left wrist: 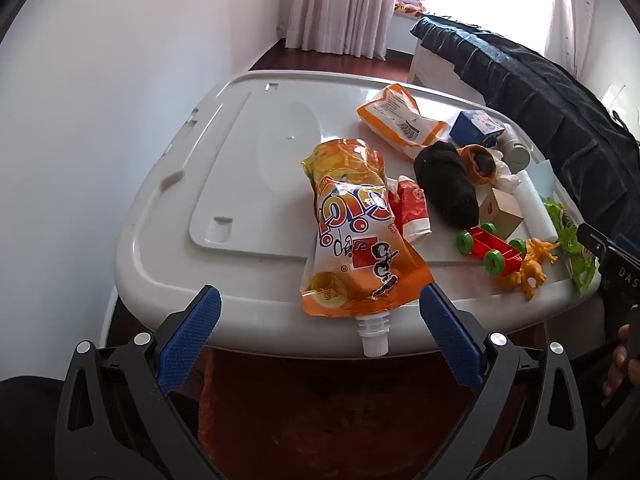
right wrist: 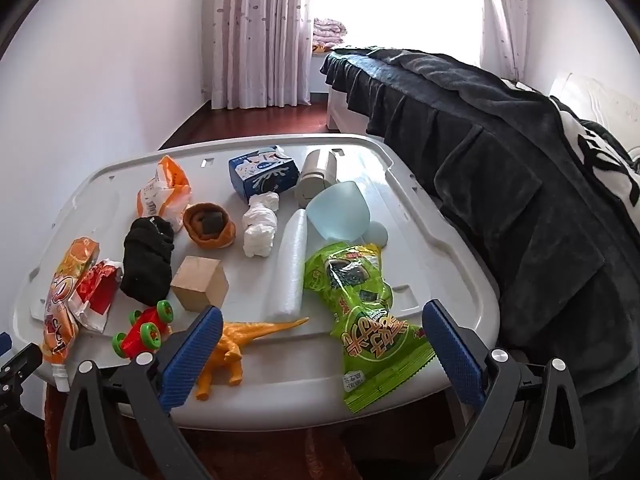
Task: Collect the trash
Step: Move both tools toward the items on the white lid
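I've got both claws hanging just off the near edge of the tabletop (right wrist: 460,240), and both are spread wide with nothing between the pads. My left claw (left wrist: 320,312) is lined up on the big orange drink pouch (left wrist: 352,224), which lies lengthwise toward me with its white spout poking over the edge. That spout end sits right between my open fingers, so I reckon it is the easiest first grab: it overhangs, and I won't have to scrape the surface.

My right claw (right wrist: 322,330) frames the green snack bag (right wrist: 360,320), whose near end also droops over the rim. Same logic there, I'd say.

The rest is a mix. Trash, by my guess: the red wrapper (right wrist: 98,296) tucked against the pouch, the orange-and-white bag (right wrist: 160,192) further back, the crumpled tissue (right wrist: 260,224), the blue carton (right wrist: 262,176) and perhaps the white foam roll (right wrist: 290,264). Not trash, I think: the yellow dinosaur (right wrist: 232,344) just beside my right claw's left finger, the red toy car (right wrist: 144,328), the wooden block (right wrist: 200,284), the black sock (right wrist: 146,264).

The dinosaur's tail lies near the green bag, so closing carelessly could drag it along.
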Motion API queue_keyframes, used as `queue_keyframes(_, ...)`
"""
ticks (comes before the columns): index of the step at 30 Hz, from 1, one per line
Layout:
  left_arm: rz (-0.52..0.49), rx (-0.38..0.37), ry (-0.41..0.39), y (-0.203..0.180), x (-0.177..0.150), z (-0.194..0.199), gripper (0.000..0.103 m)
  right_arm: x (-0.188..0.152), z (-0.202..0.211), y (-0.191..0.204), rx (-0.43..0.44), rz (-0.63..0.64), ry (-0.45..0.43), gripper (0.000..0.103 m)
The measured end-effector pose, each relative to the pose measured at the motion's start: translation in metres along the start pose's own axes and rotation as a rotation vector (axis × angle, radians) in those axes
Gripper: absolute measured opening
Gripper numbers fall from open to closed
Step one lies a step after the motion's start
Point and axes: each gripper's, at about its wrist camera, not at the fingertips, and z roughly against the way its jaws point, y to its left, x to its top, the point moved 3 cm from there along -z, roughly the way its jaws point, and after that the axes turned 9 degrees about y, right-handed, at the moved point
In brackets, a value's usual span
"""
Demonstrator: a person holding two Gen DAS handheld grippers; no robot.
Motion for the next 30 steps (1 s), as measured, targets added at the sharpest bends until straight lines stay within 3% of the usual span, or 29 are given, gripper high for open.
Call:
queue_keyframes(7, -0.01, -0.007, -0.018, 0.001, 0.001, 0.004, 0.097, 0.0, 0.002, 0.01, -0.037, 0.016, -0.009, 0.098)
queue_keyframes(30, -0.029, 0.038, -0.023, -0.001, 0.01, 0.003, 0.097, 0.002, -0.003, -0.002, -0.023, -0.023, 0.004, 0.098)
